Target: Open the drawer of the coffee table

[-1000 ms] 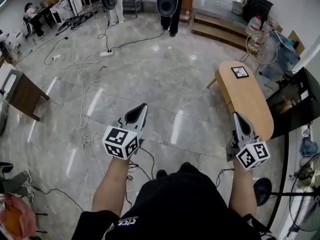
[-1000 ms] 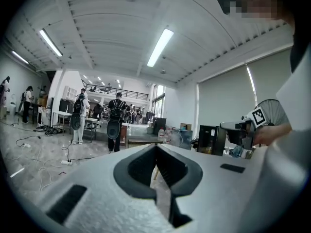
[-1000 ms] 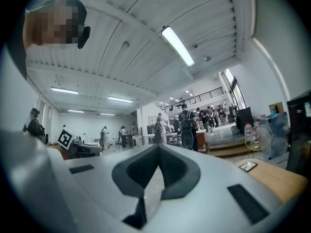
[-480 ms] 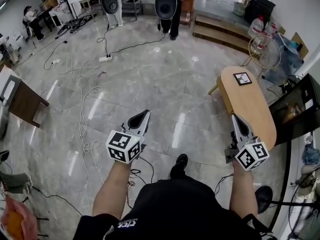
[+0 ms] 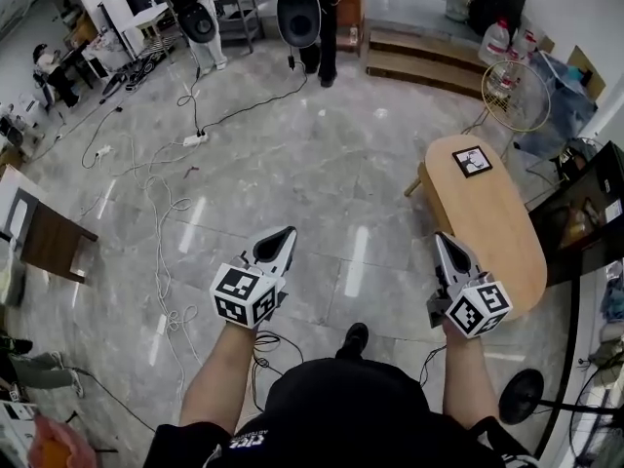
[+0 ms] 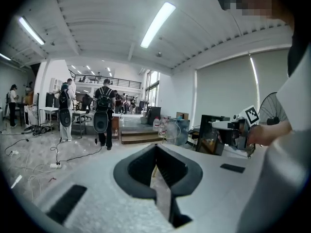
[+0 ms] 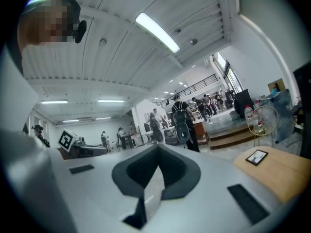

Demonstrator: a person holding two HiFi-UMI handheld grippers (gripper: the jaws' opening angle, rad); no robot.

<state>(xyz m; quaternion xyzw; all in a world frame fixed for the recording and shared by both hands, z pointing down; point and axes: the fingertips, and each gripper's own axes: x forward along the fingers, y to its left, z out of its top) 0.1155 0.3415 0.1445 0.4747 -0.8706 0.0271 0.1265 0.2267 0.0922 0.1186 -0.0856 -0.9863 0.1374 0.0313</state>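
The coffee table [image 5: 492, 220] is a long oval with a light wooden top, on the right of the head view, with a small framed picture [image 5: 472, 160] at its far end. No drawer shows from here. My right gripper [image 5: 444, 243] is shut and empty, held in the air just left of the table's near end. My left gripper [image 5: 286, 234] is also shut and empty, over the grey floor well left of the table. In the right gripper view the table [image 7: 272, 171] lies at the lower right. The left gripper view shows the right gripper [image 6: 233, 125] at the right edge.
Cables [image 5: 161, 222] trail across the shiny grey floor on the left. A dark wooden desk [image 5: 49, 242] stands at the left edge, a round wire fan [image 5: 512, 94] and steps [image 5: 419, 61] beyond the table, a dark cabinet [image 5: 585, 213] to its right. People stand far off.
Both grippers, still shut, have travelled forward across the floor with the person. The coffee table now sits closer and lower in view, with the right gripper alongside its near end.
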